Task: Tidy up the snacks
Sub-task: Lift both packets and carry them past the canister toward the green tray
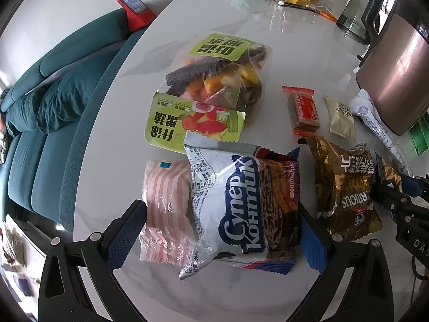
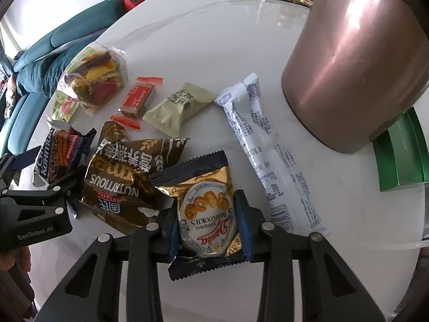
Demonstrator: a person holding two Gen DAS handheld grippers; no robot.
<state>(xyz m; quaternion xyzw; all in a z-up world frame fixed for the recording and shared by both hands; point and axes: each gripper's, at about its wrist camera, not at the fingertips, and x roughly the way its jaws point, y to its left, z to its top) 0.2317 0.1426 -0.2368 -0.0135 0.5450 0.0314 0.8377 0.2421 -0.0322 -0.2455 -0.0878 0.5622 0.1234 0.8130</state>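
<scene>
Super Kontik pack [image 1: 241,209]: long axis along my left fingers, serrated top edge pointing away, lying on table [image 1: 308,61] | left gripper [image 1: 222,230]: low, level, fingers spread, pads flanking pack | butter cookies packet [image 2: 206,212]: label upside-down, long axis along fingers | right gripper [image 2: 207,222]: pinching packet sides.

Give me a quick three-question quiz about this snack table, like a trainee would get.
1. True or false: the right gripper is shut on the butter cookies pack.
2. What lies between the left gripper's fingers: A) the blue-and-white wafer pack, B) a banana, C) a mug?
3. Fill in: the orange-ended bar lies beside the pale ____ packet.

Key: 1 true; 2 A; 3 green.
</scene>
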